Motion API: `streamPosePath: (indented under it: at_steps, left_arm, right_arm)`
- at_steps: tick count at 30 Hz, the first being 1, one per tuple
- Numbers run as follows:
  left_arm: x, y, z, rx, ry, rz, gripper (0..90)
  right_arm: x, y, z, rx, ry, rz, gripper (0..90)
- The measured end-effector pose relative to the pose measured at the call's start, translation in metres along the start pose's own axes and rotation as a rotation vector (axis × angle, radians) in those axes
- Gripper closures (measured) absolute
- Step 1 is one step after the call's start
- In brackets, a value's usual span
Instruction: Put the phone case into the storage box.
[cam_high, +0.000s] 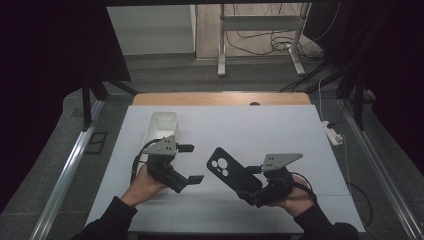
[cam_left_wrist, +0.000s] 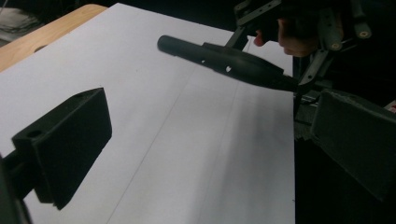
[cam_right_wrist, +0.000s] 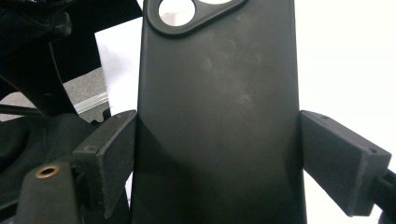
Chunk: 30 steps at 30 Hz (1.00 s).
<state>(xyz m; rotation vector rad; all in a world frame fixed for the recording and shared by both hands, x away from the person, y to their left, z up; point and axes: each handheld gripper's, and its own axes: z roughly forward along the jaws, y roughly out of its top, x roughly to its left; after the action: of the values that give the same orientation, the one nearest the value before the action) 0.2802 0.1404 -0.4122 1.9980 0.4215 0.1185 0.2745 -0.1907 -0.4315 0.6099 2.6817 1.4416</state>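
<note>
A black phone case (cam_high: 229, 171) with round camera cut-outs is held above the white table cover (cam_high: 280, 135), tilted up to the left. My right gripper (cam_high: 251, 184) is shut on its lower end. In the right gripper view both pads (cam_right_wrist: 109, 156) press on the long edges of the case (cam_right_wrist: 219, 102). My left gripper (cam_high: 192, 163) hovers to the left of the case, open, with nothing between its jaws. In the left gripper view my left gripper (cam_left_wrist: 210, 149) points across the table. There the case (cam_left_wrist: 224, 60) shows edge-on, with the right hand (cam_left_wrist: 299, 32) behind it.
A white rectangular bin (cam_high: 162, 125) stands at the back left of the cover, just beyond the left gripper. The wooden table edge (cam_high: 220, 98) runs along the back. A power strip (cam_high: 334, 135) lies on the floor to the right, and desk legs (cam_high: 221, 45) stand farther off.
</note>
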Motion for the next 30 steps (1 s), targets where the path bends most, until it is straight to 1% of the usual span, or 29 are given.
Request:
streamPosePath:
  at_steps: [4,7,9,10,15,20,21,22,25,29,30]
  left_arm:
    - [-0.006,-0.005,0.001,-0.001,-0.004,0.013,0.0]
    - [-0.008,-0.007,0.001,-0.004,-0.017,0.015,0.0]
    - [-0.008,-0.007,0.002,-0.003,-0.018,0.016,0.0]
    - [-0.008,-0.007,0.002,-0.007,-0.024,0.015,0.0]
    - [-0.007,-0.007,0.003,-0.018,-0.042,0.014,0.0]
    - [-0.006,-0.007,0.005,-0.03,-0.082,0.004,0.0]
    - [-0.006,-0.007,0.005,-0.03,-0.082,0.004,0.0]
    - [-0.006,-0.007,0.005,-0.034,-0.097,0.002,0.0]
    - [-0.006,-0.007,0.006,-0.046,-0.124,-0.003,0.0]
    - [-0.006,-0.006,0.008,-0.05,-0.157,0.006,0.0]
    - [-0.007,-0.006,0.008,-0.05,-0.166,0.009,0.0]
  right_arm:
    - [0.001,-0.001,0.003,-0.006,0.038,-0.003,14.9]
    - [0.001,-0.002,0.005,-0.006,0.06,-0.011,14.9]
    - [0.002,-0.002,0.006,-0.012,0.076,-0.018,14.9]
    - [0.002,-0.002,0.006,-0.012,0.076,-0.018,14.9]
    - [0.004,-0.001,0.007,-0.032,0.116,-0.04,14.9]
    - [0.007,0.0,0.009,-0.047,0.15,-0.059,14.9]
    - [0.007,0.0,0.009,-0.047,0.15,-0.059,14.9]
    - [0.007,0.0,0.01,-0.048,0.155,-0.065,14.9]
    - [0.009,0.001,0.011,-0.051,0.171,-0.074,14.8]
    - [0.01,0.002,0.013,-0.061,0.197,-0.084,14.8]
    - [0.01,0.002,0.013,-0.061,0.197,-0.084,14.8]
